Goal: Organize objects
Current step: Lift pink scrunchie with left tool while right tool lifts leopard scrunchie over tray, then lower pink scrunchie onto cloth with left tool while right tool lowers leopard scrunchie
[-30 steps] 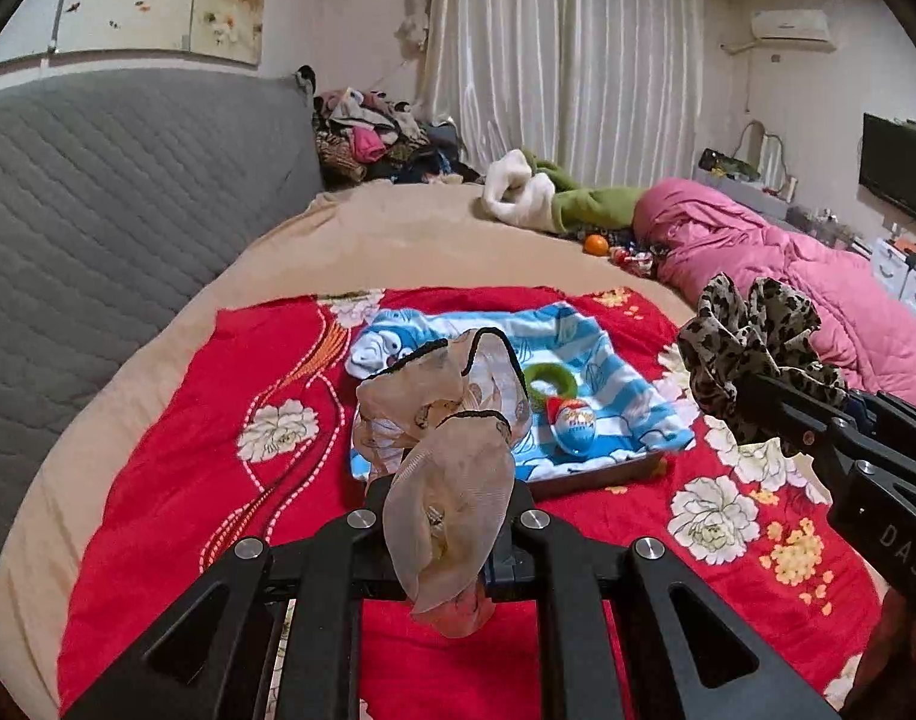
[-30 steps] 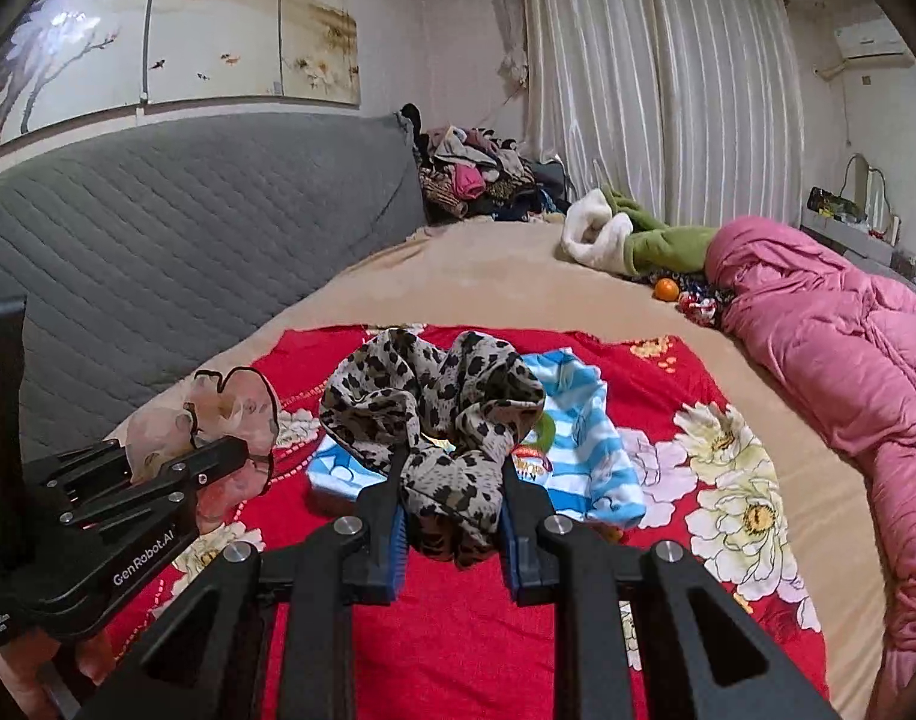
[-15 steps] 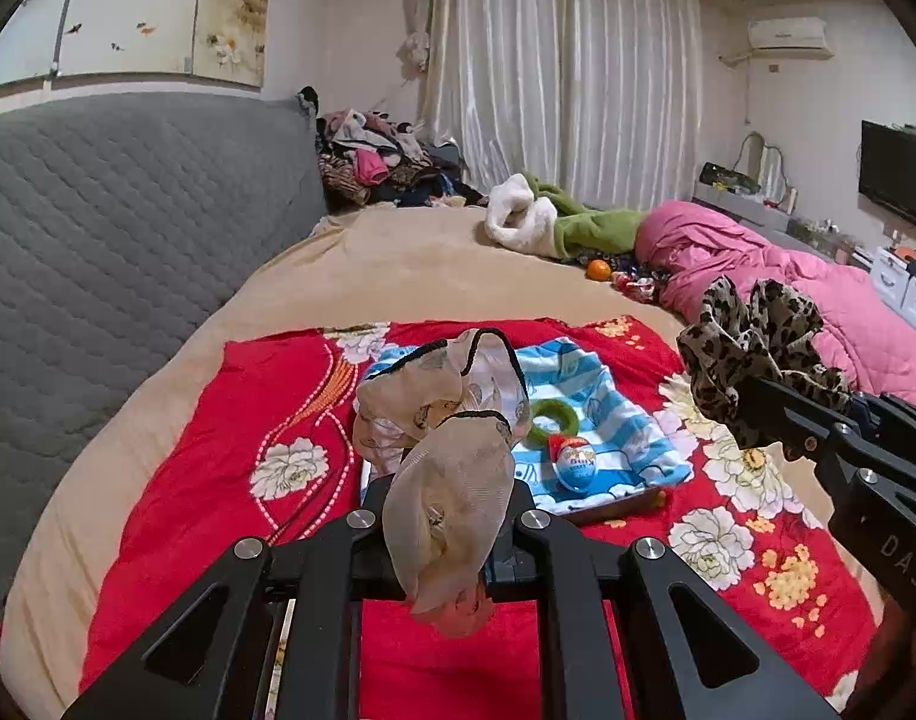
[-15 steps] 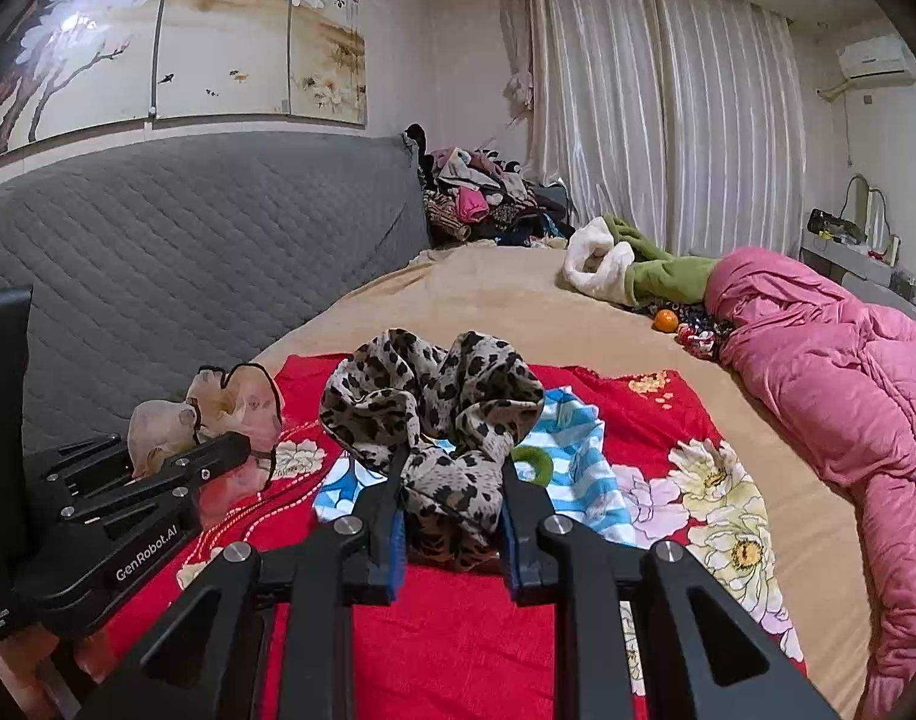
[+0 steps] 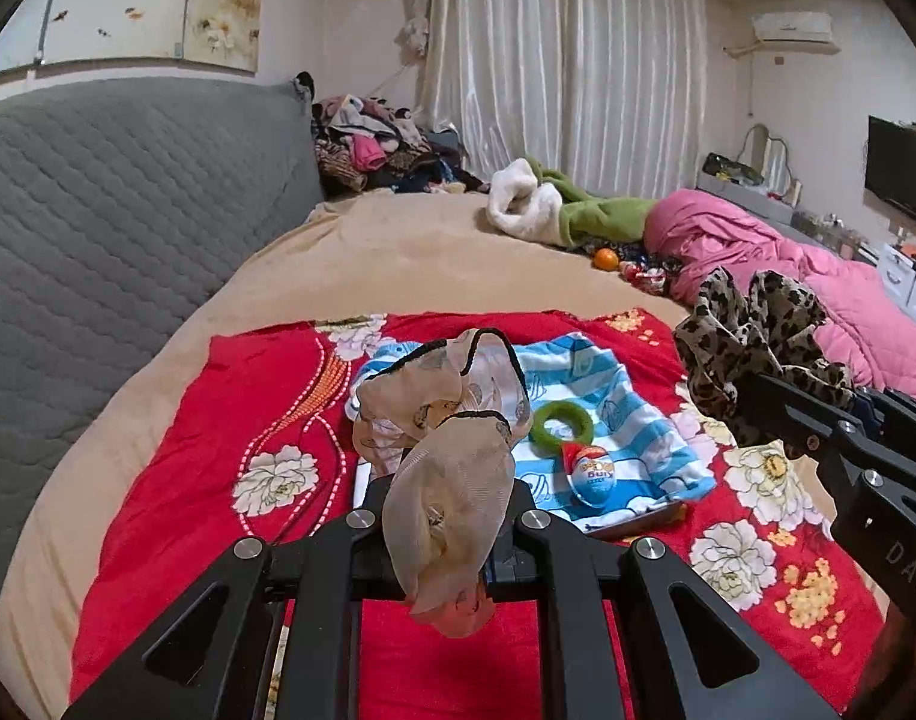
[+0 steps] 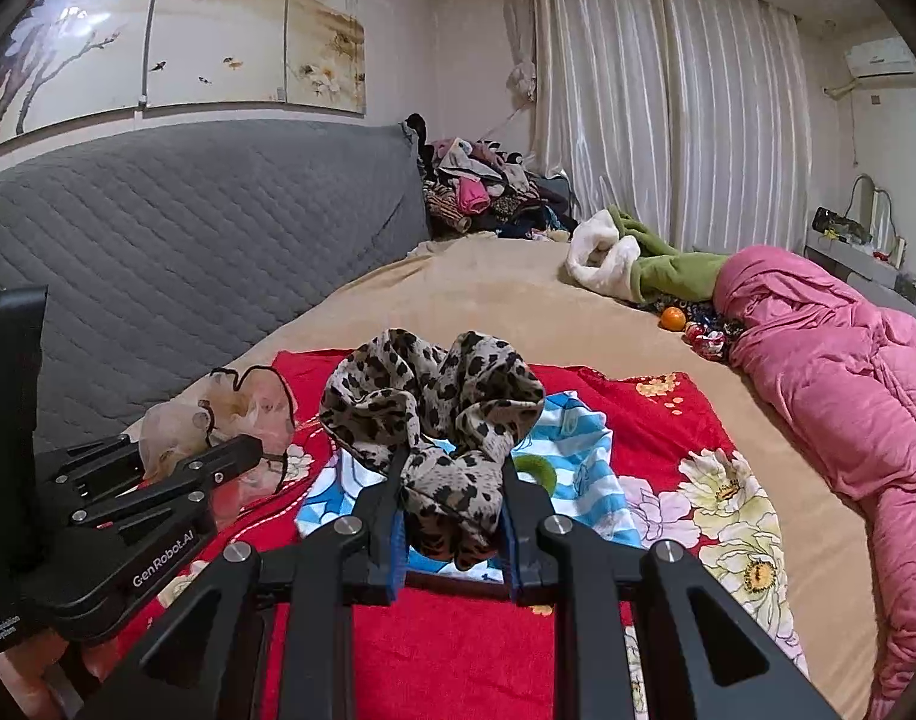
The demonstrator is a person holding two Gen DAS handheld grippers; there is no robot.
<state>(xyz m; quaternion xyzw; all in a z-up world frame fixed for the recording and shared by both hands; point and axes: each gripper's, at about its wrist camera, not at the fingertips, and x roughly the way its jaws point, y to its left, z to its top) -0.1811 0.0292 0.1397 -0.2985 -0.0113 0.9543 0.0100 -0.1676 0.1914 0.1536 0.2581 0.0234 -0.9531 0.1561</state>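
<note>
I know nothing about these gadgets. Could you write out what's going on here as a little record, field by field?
Place: a bed with a red floral blanket spread on it
Left gripper: shut on a sheer beige scrunchie
Right gripper: shut on a leopard-print scrunchie
Under the grippers: a blue striped cloth over a tray
On the cloth: a green ring and a toy egg
Farther back: pink quilt, an orange, heap of clothes
</note>
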